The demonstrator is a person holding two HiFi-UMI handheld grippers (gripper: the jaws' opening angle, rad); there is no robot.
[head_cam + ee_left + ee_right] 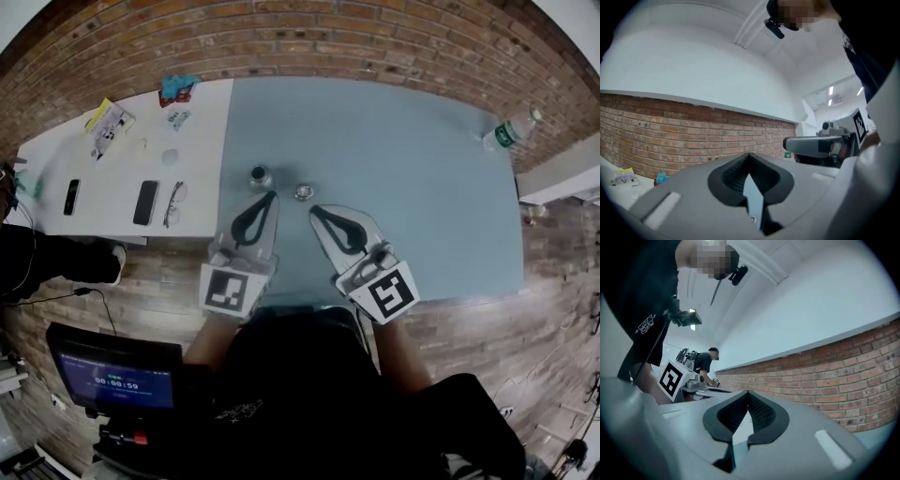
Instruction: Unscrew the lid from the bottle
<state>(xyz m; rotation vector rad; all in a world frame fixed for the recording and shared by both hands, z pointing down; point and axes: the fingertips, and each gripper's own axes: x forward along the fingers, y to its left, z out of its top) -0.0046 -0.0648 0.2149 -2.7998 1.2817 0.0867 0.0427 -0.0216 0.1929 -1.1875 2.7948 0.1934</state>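
Observation:
In the head view a small dark metallic bottle [260,175] stands on the blue-grey table [422,187], apart from a small silvery lid [303,191] lying to its right. My left gripper [272,195] hangs over the table's near side, its tip just below the bottle in the picture; its jaws are shut and hold nothing. My right gripper [314,208] is beside it, tip just below the lid, also shut and empty. In the left gripper view the left gripper [749,154] points level at a brick wall. The right gripper [748,392] does likewise in its own view.
A white table [192,141] adjoins on the left with two phones [145,202], glasses [174,203] and packets [110,125]. A clear water bottle [511,131] lies at the blue table's far right corner. A monitor [114,375] stands at lower left. A brick wall [309,37] runs behind.

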